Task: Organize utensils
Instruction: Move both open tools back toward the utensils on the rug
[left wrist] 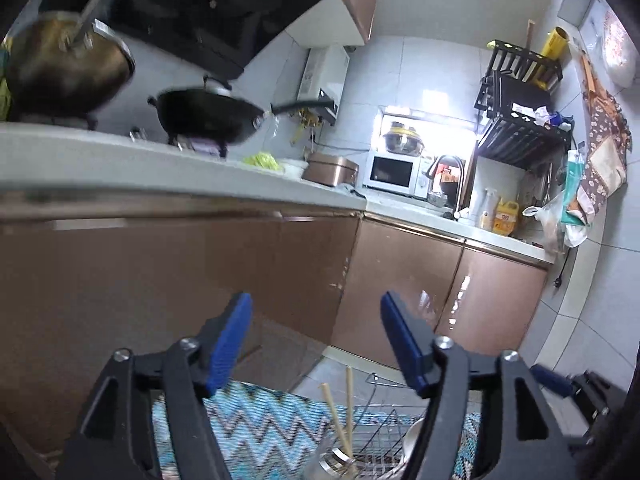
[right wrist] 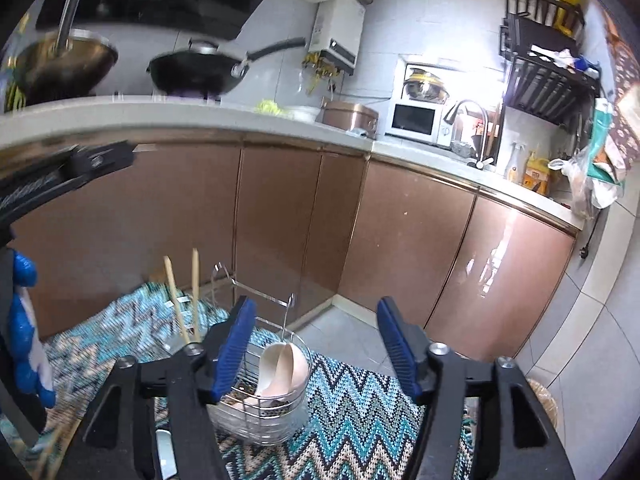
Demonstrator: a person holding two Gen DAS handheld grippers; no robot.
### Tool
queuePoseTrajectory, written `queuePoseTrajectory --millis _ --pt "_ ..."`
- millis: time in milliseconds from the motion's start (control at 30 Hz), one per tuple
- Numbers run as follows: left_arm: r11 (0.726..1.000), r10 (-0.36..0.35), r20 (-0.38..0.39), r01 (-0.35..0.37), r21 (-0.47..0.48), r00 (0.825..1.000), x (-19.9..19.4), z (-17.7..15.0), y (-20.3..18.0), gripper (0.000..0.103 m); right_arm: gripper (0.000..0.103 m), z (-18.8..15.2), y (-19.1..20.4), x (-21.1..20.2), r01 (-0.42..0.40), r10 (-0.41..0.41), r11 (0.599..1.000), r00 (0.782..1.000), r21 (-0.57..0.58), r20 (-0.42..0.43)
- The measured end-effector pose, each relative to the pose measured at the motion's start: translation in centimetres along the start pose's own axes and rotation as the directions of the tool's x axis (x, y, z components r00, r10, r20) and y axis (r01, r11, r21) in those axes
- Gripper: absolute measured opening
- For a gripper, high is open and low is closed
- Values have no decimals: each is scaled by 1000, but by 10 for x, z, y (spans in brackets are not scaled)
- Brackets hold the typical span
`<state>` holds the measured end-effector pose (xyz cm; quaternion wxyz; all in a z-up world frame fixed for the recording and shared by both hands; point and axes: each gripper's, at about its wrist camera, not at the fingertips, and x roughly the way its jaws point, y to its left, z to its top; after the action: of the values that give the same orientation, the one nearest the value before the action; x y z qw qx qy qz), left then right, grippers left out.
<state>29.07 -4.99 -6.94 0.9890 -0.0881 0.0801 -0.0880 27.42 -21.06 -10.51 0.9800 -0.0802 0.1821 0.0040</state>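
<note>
Both the left tongs [left wrist: 316, 344] and right tongs [right wrist: 316, 348] gape wide, empty, above the wire utensil caddy [right wrist: 260, 400] at six o'clock, where light, stiff chopsticks [right wrist: 188, 296] want pinching mid-shaft and the ceramic spoons [right wrist: 280, 372] look slippery, breakable.

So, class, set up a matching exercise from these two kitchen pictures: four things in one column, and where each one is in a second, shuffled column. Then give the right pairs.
Things
1. chopsticks
2. spoons
3. wok
4. microwave

Places
A. on the stove
B. on the counter beside the tap
C. upright in the caddy's left cup
D. in the caddy's round wire basket

Pairs: 1-C, 2-D, 3-A, 4-B
</note>
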Motion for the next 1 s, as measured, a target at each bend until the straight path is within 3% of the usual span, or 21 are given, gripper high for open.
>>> queuePoseTrajectory --millis 67,200,600,1000 --pt "999 21 25 -22 39 999 -26 14 2 73 86 9 -4 -22 5 -5 1000 1000 25 27" --pt "990 80 82 -89 108 993 -75 36 5 83 102 24 -8 -65 12 -16 999 996 51 83" --pt "977 163 176 -184 110 971 -212 86 31 93 103 50 -26 -209 -15 -26 985 972 174 234" --pt "976 187 211 -207 75 959 -289 104 59 94 103 49 -47 -307 -120 -3 960 900 254 435"
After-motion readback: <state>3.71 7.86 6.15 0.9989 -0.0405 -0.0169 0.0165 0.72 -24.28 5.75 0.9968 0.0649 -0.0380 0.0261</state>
